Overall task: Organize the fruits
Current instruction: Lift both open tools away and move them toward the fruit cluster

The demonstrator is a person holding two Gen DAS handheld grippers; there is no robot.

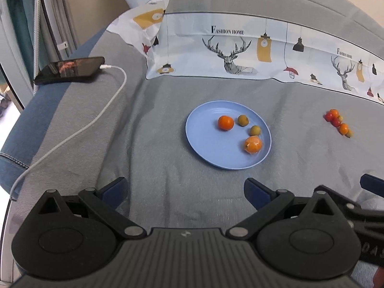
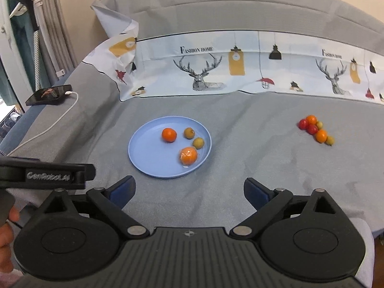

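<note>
Four fruits sit on the blue plate (image 2: 144,165); a small pile (image 2: 315,130) waits far right. Both grippers, left (image 1: 184,189) and right (image 2: 189,189), gape empty, so approach one fruit squarely.

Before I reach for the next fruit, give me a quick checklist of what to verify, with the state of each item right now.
1. Left gripper empty and open: ok, nothing between its fingers.
2. Right gripper empty and open: ok, jaws wide, nothing held.
3. Blue plate has room: ok, it holds two oranges and two small greenish fruits, with bare space on its left half.
4. Loose fruit cluster left to move: ok, it lies on the grey cover to the right of the plate, apart from it.
5. Path to the cluster clear: ok, only bare cover in between.
6. Wrapped orange settled: cannot tell, it sits close to the plate's near rim.
</note>
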